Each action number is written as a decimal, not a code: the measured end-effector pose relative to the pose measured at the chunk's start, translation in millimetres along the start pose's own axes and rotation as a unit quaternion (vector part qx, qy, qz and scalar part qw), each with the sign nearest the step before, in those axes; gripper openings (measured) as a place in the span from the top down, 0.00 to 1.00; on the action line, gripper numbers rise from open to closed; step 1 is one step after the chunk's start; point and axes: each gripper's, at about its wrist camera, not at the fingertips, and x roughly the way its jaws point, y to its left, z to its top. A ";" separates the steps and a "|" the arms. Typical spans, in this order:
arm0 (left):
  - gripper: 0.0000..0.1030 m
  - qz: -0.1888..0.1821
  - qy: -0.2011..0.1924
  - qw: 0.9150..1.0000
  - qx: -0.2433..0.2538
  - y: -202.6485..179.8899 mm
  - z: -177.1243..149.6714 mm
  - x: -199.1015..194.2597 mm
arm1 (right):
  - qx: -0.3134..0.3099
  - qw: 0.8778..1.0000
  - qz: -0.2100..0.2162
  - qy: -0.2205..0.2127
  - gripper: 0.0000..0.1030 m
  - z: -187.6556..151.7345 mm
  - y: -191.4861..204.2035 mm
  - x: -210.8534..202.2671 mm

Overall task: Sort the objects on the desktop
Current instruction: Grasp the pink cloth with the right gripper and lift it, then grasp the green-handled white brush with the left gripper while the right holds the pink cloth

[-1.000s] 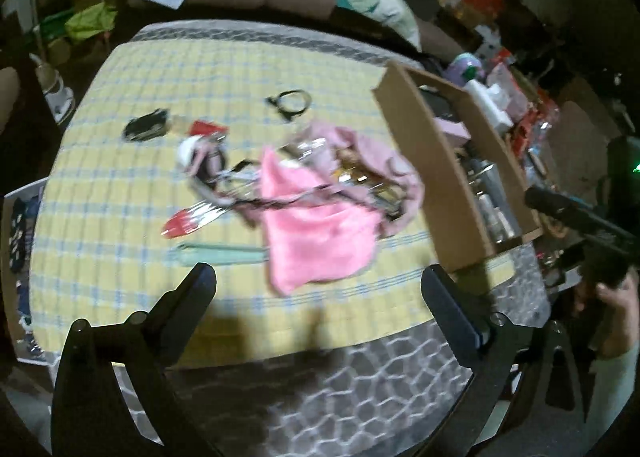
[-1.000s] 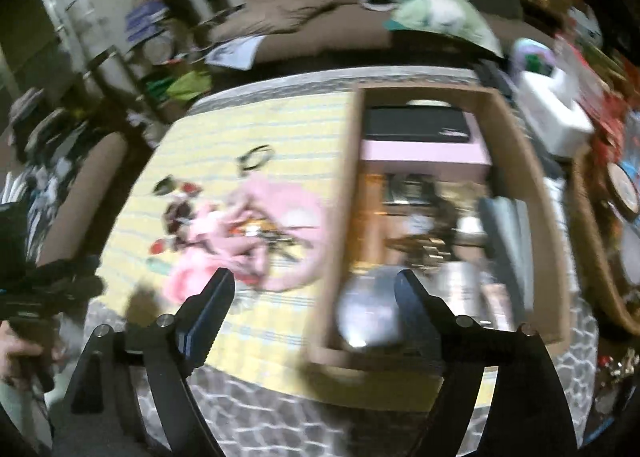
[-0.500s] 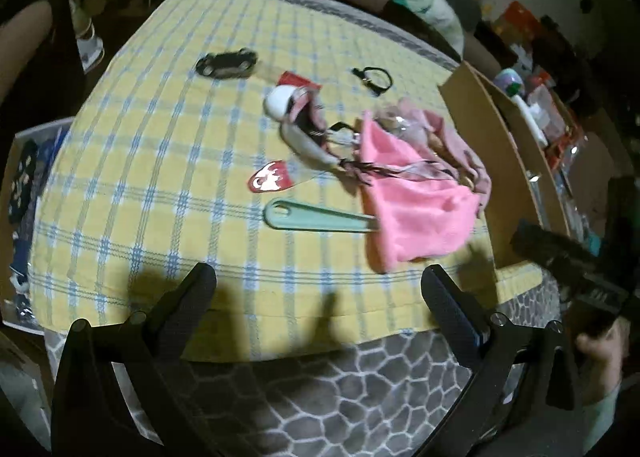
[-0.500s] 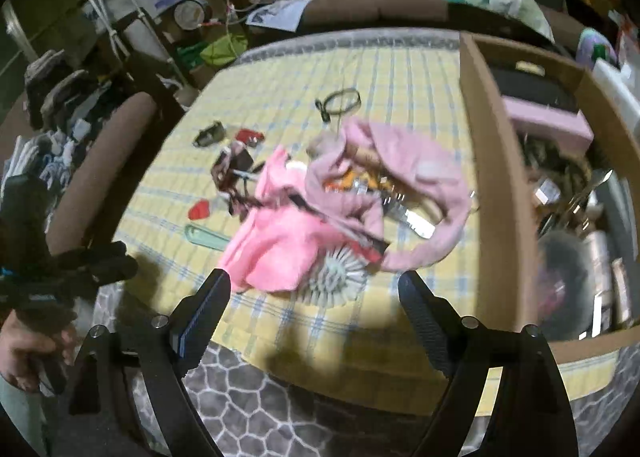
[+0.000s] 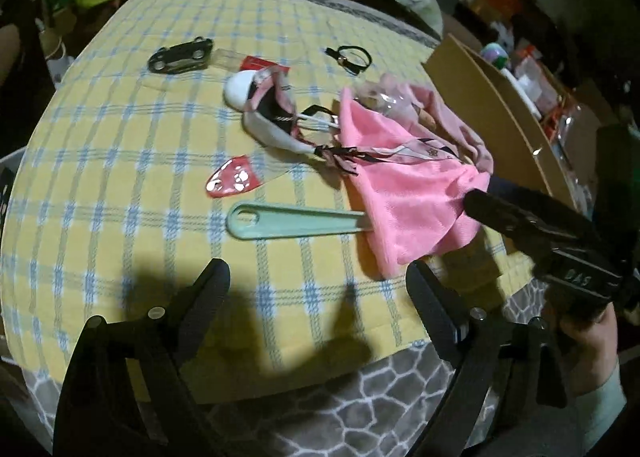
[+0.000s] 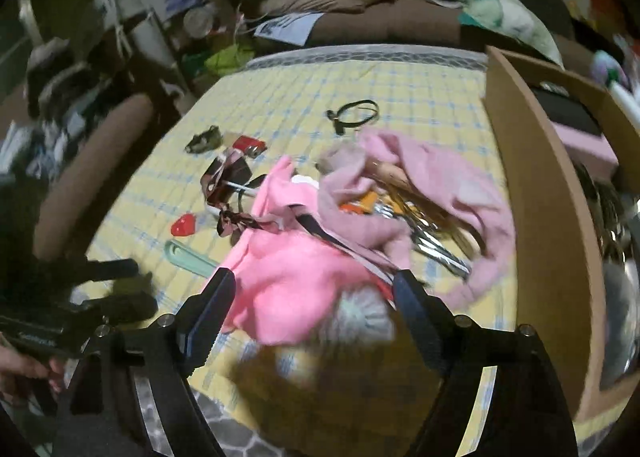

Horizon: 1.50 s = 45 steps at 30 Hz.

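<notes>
A heap of clutter lies on the yellow checked tablecloth (image 5: 120,161). In it are a bright pink cloth (image 5: 408,201), a paler pink garment (image 6: 452,185), a mint-green brush handle (image 5: 296,221) and a white pouch with ribbons (image 5: 268,113). My left gripper (image 5: 316,277) hovers near the table's front edge, short of the handle. Its jaws are closing with nothing between them. My right gripper (image 6: 314,285) hangs over the pink cloth (image 6: 296,277) and the blurred round brush head (image 6: 360,317). Its jaws are closing around them, and the pads do not press on either.
A black toy car (image 5: 180,55), a red tag (image 5: 262,64), a black hair band (image 5: 350,57) and a red clip (image 5: 234,181) lie apart from the heap. A full cardboard box (image 6: 552,217) stands on the right. A sofa (image 6: 380,17) is behind the table.
Both grippers have come down closer to the table. The right view swung left from the box to the pink cloth heap. The left jaws stand slightly narrower.
</notes>
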 end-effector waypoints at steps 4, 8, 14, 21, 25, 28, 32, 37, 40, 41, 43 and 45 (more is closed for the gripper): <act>0.14 -0.002 -0.013 0.998 0.058 -14.2 5.8 -0.9 | -0.024 1.000 -0.014 0.014 0.85 1.8 7.8 16.6; 0.18 -0.014 -0.023 0.993 0.114 -28.1 13.0 2.3 | -0.003 1.000 0.012 0.005 0.86 3.9 0.2 15.5; 0.20 -0.002 -0.019 0.977 0.213 -58.7 13.6 20.3 | 0.057 0.994 0.088 -0.020 0.89 10.8 -19.0 -4.0; 0.19 0.000 -0.021 0.972 0.236 -67.3 16.1 27.4 | 0.109 0.976 0.175 -0.075 0.90 30.2 -30.2 -37.4; 0.19 0.025 -0.019 0.965 0.262 -69.6 14.5 37.0 | 0.129 0.962 0.206 -0.122 0.90 46.8 -33.2 -64.5; 0.19 0.048 -0.040 0.958 0.278 -73.7 15.3 37.0 | 0.145 0.945 0.249 -0.154 0.90 57.1 -35.4 -86.7; 0.19 0.018 -0.119 0.952 0.283 -88.9 19.8 6.9 | 0.147 0.935 0.280 -0.160 0.90 63.3 -28.0 -100.8; 0.19 -0.025 -0.144 0.944 0.295 -110.1 21.4 -3.4 | 0.163 0.923 0.308 -0.161 0.90 65.9 -25.9 -111.2; 0.65 -0.034 -0.101 0.951 0.289 -113.3 22.9 11.5 | 0.167 0.919 0.314 -0.168 0.90 65.2 -28.1 -120.2; 0.78 -0.050 -0.082 0.957 0.275 -110.3 25.2 15.9 | 0.170 0.919 0.311 -0.172 0.90 64.2 -30.0 -124.4; 0.88 -0.089 -0.065 0.961 0.252 -104.8 26.1 17.2 | 0.175 0.918 0.310 -0.177 0.90 64.5 -33.6 -129.4; 0.89 -0.086 -0.069 0.963 0.246 -105.9 26.2 12.2 | 0.182 0.916 0.308 -0.182 0.90 64.5 -38.8 -134.3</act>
